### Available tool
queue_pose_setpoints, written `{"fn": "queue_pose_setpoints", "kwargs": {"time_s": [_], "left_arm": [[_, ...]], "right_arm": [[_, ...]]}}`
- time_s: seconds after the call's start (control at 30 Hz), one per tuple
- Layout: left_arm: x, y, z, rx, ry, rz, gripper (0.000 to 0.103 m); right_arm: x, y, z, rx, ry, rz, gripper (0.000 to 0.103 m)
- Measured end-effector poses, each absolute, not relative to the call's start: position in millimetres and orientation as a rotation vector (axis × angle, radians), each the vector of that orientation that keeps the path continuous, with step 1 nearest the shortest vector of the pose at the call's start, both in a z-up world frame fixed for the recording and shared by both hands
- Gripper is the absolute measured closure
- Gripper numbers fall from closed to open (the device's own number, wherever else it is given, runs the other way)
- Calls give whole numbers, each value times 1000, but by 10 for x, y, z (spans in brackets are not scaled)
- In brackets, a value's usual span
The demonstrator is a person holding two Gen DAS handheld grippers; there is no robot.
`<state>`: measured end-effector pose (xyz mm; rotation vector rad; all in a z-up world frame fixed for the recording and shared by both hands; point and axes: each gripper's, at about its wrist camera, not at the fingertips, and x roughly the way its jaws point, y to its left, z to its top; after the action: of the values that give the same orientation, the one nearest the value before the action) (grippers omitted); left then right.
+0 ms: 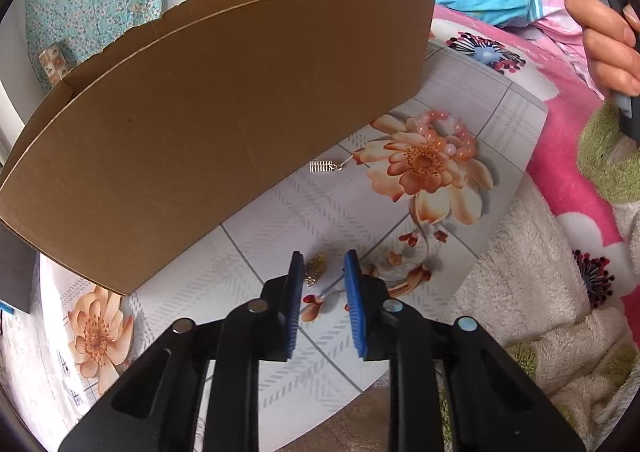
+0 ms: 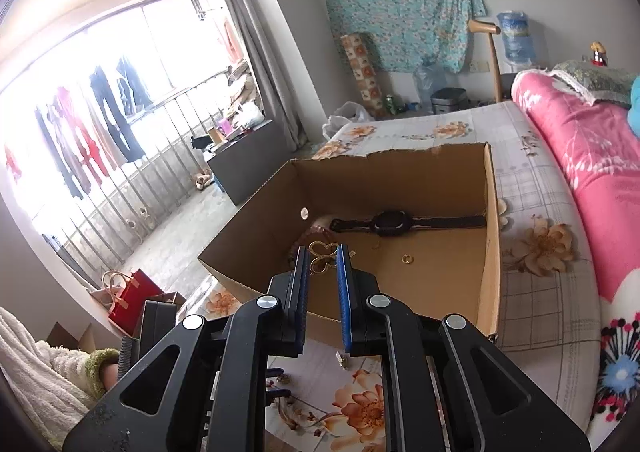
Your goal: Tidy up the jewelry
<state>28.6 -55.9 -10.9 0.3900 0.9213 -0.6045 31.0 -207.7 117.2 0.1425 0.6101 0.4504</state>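
Partly done: the cardboard box point(image 2: 440, 252) already holds a black watch point(image 2: 390, 222) and a small ring point(image 2: 407, 259). The right gripper point(image 2: 323, 266) hangs over it, jaws narrow, pinching a gold butterfly piece point(image 2: 322, 254). On the bed, the left gripper point(image 1: 323, 272), jaws narrow and empty, straddles a gold trinket point(image 1: 314, 270); a silver earring point(image 1: 326, 166) at 12 o'clock and a pink bead bracelet point(image 1: 448, 133) at 1 o'clock remain.

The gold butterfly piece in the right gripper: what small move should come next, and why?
Probably open the right gripper. It grips the gold butterfly piece above the cardboard box, where a black watch and a small gold ring already lie, so letting go should drop it inside.
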Motion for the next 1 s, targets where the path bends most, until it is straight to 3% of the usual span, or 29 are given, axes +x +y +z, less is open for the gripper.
{"fn": "queue_pose_setpoints", "kwargs": {"time_s": [0.1,0.37,0.73,0.87,1.0], "left_arm": [[299,-548,-117,402,907,-595,100],[284,-426,49,329,884,-644,103],[398,-91,1291,87,662,-776,103],[859,-123,1365,118,708,-717,103],[1466,-146,1158,61,908,-697,103]], "right_arm": [[291,-2081,1174,143,611,444,91],[253,-2056,1186,131,612,419,91],[525,-1958,1251,72,658,456,91],[847,-1887,1179,34,760,459,91],[1198,-1810,1060,-24,890,445,91]]}}
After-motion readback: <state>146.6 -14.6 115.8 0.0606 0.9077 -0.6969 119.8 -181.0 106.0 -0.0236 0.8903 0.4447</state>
